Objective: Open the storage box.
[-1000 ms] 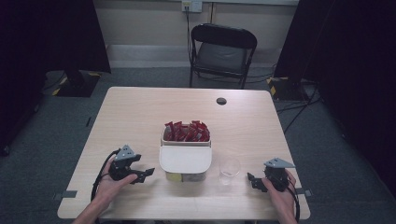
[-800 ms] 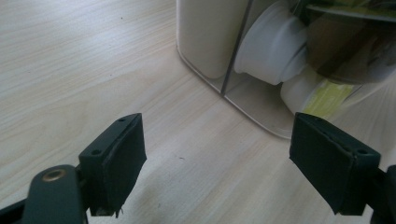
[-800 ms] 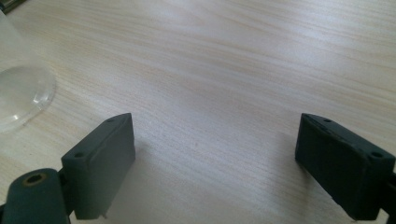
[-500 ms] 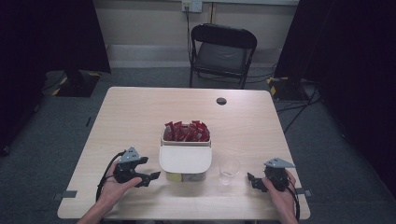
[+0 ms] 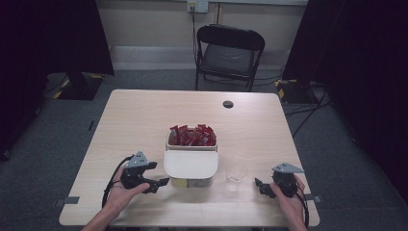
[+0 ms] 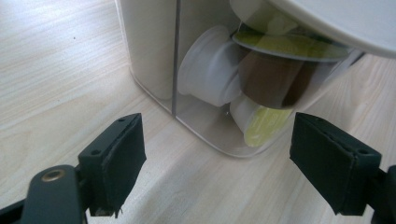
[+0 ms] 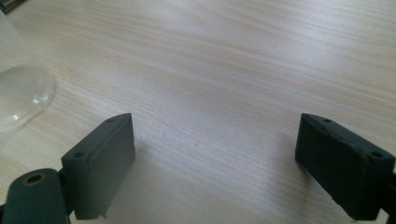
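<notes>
The left gripper [image 5: 161, 183] is held in the left hand [image 5: 122, 190] near the front edge of the tabletop, left of centre, jaws spread wide and aimed toward the table's middle. The right gripper [image 5: 258, 185] sits in the right hand [image 5: 288, 197] near the front right corner, jaws equally wide apart.
</notes>
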A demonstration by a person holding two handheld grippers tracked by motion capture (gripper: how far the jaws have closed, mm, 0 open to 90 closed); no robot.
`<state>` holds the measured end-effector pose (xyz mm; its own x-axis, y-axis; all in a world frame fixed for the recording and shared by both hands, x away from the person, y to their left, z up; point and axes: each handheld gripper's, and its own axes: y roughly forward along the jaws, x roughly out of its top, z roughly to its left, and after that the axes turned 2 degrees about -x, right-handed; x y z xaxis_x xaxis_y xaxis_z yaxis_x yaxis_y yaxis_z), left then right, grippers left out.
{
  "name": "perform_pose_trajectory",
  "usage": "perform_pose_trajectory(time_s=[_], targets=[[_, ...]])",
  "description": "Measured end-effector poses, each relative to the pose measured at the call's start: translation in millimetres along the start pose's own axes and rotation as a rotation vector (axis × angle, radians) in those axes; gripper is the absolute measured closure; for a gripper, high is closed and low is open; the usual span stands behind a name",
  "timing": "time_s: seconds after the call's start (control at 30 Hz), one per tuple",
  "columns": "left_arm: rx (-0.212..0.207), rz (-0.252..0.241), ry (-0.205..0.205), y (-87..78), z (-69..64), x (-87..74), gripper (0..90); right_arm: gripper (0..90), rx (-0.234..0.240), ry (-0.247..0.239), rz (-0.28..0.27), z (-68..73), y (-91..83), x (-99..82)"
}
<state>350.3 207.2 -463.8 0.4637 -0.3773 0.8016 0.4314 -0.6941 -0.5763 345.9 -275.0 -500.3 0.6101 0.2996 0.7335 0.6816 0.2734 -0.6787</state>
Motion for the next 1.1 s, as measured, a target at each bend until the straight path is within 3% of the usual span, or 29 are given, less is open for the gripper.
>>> perform_pose_trajectory(time_s=[0.5, 0.7, 1.1], targets=[[-0.037, -0.020, 0.009, 1.6, -5.6, 7.4, 15.3, 11.6, 0.000, 0.000, 0.000, 0.0, 0.0, 0.0], [-0.055, -0.036, -0.007, 2.5, -8.1, 9.3, 15.3, 11.6, 0.000, 0.000, 0.000, 0.0, 0.0, 0.0], [-0.060, -0.045, 0.005, -2.5, -9.8, 16.3, 15.5, 11.6, 0.000, -0.001, -0.001, -0.1, 0.1, 0.0]])
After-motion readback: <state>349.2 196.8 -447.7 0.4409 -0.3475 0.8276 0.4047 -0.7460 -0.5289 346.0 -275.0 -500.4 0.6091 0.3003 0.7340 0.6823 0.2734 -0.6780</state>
